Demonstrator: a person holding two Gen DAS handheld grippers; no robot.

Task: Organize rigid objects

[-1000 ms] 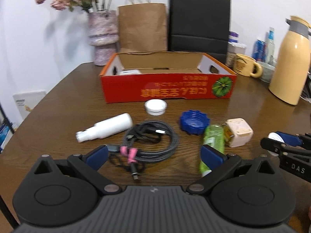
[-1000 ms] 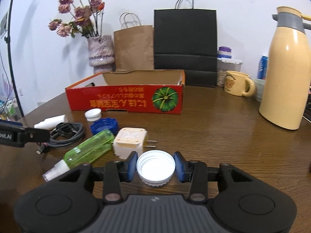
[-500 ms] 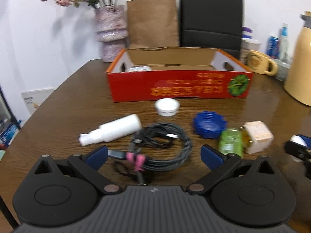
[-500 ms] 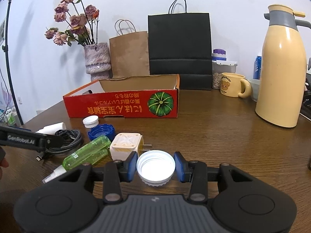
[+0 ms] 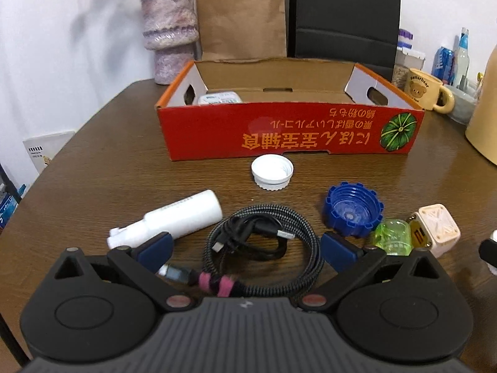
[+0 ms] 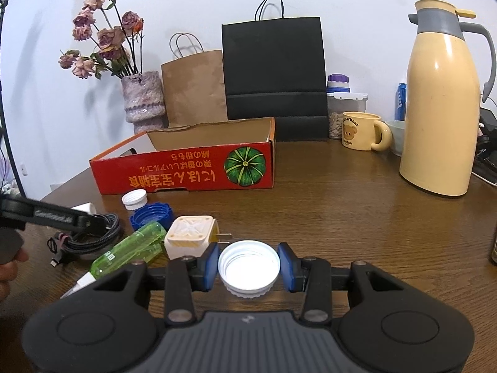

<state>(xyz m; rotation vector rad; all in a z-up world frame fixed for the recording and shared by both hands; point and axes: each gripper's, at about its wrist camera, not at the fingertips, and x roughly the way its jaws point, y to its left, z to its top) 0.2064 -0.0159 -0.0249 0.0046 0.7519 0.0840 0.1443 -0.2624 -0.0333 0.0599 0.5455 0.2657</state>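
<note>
My left gripper [image 5: 247, 248] is open and low over the table, with the coiled black braided cable [image 5: 264, 242] lying between its blue pads. Beside its left pad lies a white spray bottle [image 5: 174, 217]. Farther off are a white cap [image 5: 272, 171], a blue cap [image 5: 352, 209], a green bottle [image 5: 393, 236] and a cream charger plug [image 5: 438, 230]. Behind them stands the red cardboard box [image 5: 289, 130] with a white item in its left corner. My right gripper [image 6: 248, 267] is shut on a second white cap [image 6: 248, 276], held just above the table.
A vase with dried flowers [image 6: 143, 99], brown and black paper bags [image 6: 273, 77], a cream mug [image 6: 360, 130] and a tall cream thermos [image 6: 441, 108] stand along the back and right. A hand [image 6: 7, 267] shows at the left edge, with the left gripper's finger [image 6: 56, 217] above the cable.
My left gripper has moved forward and to the left, so the coiled cable now lies between its open fingers. The right gripper still holds the white cap in the same place.
</note>
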